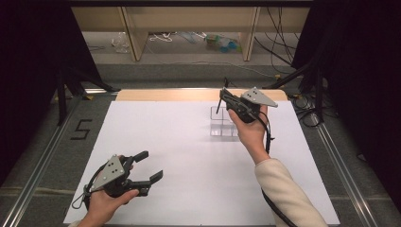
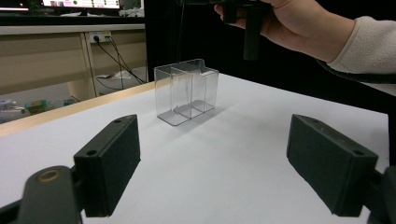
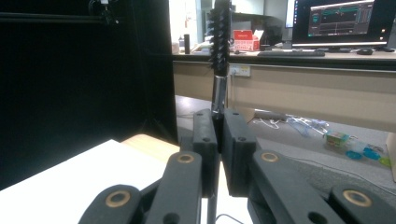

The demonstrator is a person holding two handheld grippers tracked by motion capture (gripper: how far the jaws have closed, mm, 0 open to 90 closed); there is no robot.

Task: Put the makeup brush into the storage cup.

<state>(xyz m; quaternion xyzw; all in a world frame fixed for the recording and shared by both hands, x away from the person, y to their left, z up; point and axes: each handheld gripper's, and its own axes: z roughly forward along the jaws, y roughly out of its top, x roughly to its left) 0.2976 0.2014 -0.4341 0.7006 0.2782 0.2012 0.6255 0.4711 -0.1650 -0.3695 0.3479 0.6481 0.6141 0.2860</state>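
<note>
Item: my right tongs (image 1: 226, 101) clamp a black bristled brush (image 3: 220, 35) upright just above the clear divided box (image 1: 224, 127) on the white worktop (image 1: 189, 189), brush not yet in any compartment; left tongs (image 1: 147, 166) gape empty, well nearer me.

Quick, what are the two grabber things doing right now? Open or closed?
Left gripper: open, fingers wide apart, holding nothing.
Right gripper: closed on a thin black bristle brush, held up above the clear plastic box.
</note>
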